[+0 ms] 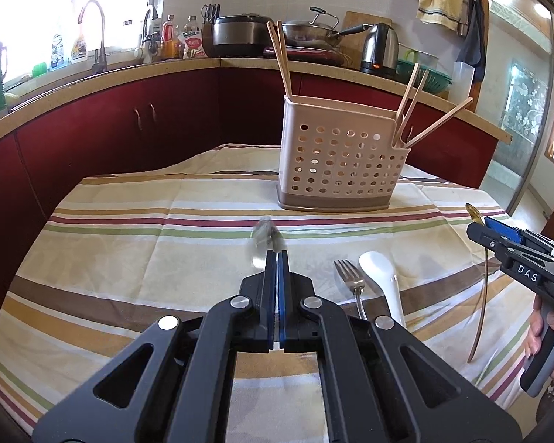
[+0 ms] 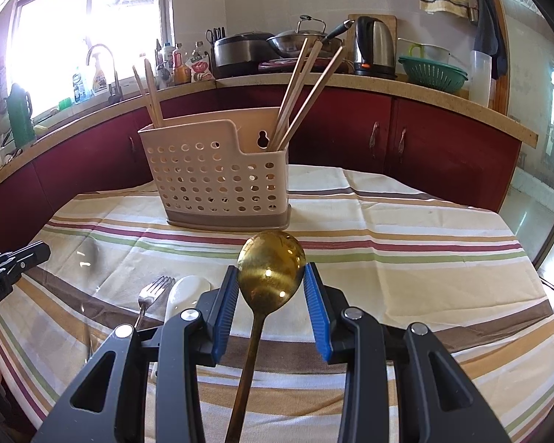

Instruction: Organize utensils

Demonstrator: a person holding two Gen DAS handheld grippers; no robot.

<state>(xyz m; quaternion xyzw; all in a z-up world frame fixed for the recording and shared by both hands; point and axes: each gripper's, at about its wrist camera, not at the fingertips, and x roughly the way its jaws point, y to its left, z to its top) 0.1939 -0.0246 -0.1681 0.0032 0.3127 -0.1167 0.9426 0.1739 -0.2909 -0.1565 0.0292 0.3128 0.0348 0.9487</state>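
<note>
A beige perforated utensil caddy (image 1: 336,170) (image 2: 218,184) stands on the striped cloth, with wooden chopsticks (image 1: 282,59) (image 2: 306,88) leaning in both ends. My left gripper (image 1: 277,254) is shut, its blue pads pressed together. A blurred silver utensil (image 1: 264,236) sits right at its tips; whether it is pinched I cannot tell. My right gripper (image 2: 271,269) is shut on the bowl of a gold spoon (image 2: 269,254), whose handle hangs down (image 1: 485,295). A steel fork (image 1: 347,269) (image 2: 151,291) and a white ceramic spoon (image 1: 380,269) (image 2: 184,291) lie side by side on the cloth.
The striped tablecloth (image 2: 387,243) covers a round table. Behind it run red cabinets (image 1: 147,118) and a counter with a kettle (image 1: 378,48), a wok and a rice cooker. A hand (image 1: 546,332) holds the right gripper's handle. A glass door is at the right.
</note>
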